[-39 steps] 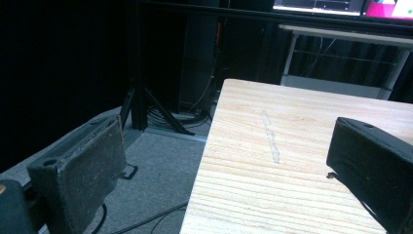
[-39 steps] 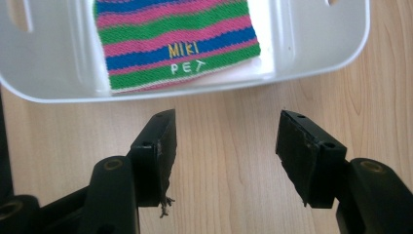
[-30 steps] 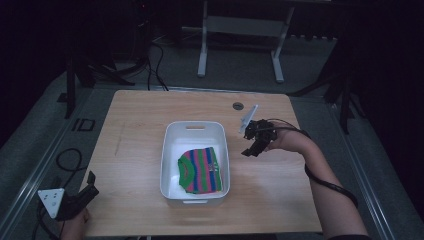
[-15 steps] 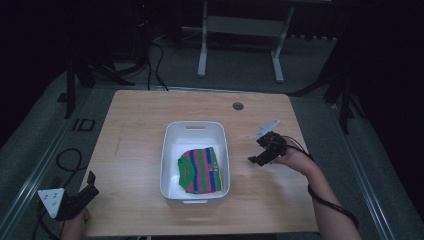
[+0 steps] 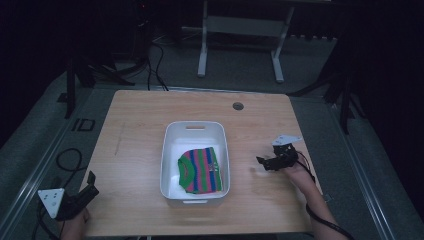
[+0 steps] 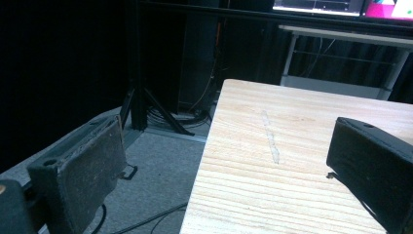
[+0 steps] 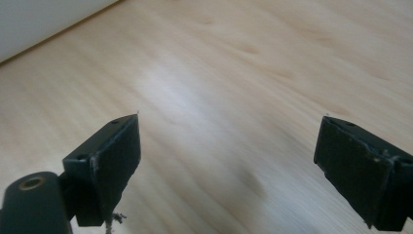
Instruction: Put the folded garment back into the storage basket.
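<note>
While both grippers, left (image 5: 90, 182) and right (image 5: 261, 161), gape empty, a white bin (image 5: 170, 150) on the tabletop (image 5: 135, 120) holds a striped cloth (image 5: 200, 169).

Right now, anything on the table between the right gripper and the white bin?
Nothing. In the high view, only bare wood separates the right gripper from the white bin, which holds a striped garment.

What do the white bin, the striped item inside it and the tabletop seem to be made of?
Bin: probably plastic; smooth, white, moulded handle slot.
Striped item: seemingly knitted fabric; soft folded shape, green, pink and blue stripes.
Tabletop: wood or wood-look laminate; pale grain lines, matte with slight sheen.
</note>
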Demonstrator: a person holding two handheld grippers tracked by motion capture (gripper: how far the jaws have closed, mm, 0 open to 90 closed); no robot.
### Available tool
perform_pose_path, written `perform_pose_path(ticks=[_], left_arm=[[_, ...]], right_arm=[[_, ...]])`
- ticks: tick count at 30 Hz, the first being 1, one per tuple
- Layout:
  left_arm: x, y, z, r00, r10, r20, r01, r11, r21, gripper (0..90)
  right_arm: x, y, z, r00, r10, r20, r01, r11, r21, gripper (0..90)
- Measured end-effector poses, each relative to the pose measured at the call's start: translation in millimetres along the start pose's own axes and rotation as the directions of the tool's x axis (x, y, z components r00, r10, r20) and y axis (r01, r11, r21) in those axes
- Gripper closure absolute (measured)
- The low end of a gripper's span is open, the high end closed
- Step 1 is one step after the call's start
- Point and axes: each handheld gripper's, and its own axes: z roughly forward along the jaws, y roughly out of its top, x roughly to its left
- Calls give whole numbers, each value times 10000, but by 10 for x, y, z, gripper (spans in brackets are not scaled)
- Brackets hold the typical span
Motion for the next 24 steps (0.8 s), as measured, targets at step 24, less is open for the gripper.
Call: perform_pose_path(ticks=[24], left_arm=[[-1,-1,2,10000,13,-22,-13,10000,-11,14]], right_arm=[[-302,-766,-761,8775,3643,3120,-2749,9150,-2953,98]])
